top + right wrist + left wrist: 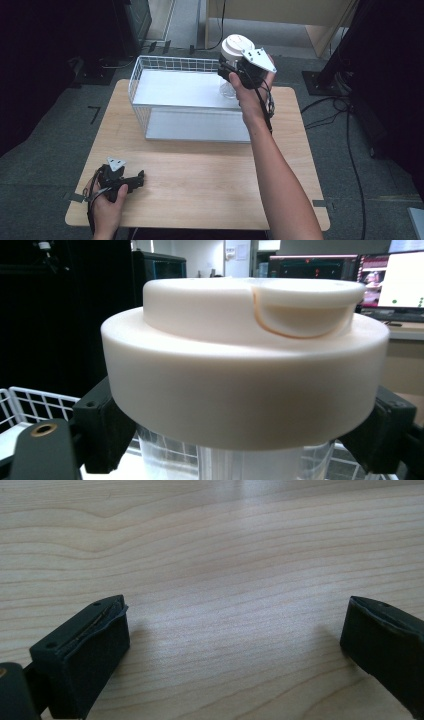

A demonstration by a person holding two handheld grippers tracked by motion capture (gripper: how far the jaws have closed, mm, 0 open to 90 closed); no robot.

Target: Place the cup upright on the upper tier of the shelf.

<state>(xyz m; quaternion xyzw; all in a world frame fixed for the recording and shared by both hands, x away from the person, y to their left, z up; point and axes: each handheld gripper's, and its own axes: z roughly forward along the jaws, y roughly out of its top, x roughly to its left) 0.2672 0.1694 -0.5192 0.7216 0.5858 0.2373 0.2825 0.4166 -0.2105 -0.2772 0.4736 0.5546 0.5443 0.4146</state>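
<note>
Wooden table [200,175]; wire basket [150,75]; grey floor [45,165].

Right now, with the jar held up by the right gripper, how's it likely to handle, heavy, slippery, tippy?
The jar looks clear below its wide white lid and seems empty, so probably light. The right gripper clamps it just under the lid's overhang, which should stop it sliding down, though the smooth wall may be slick. Top-heavy with that lid, it might tip if set down carelessly.
</note>
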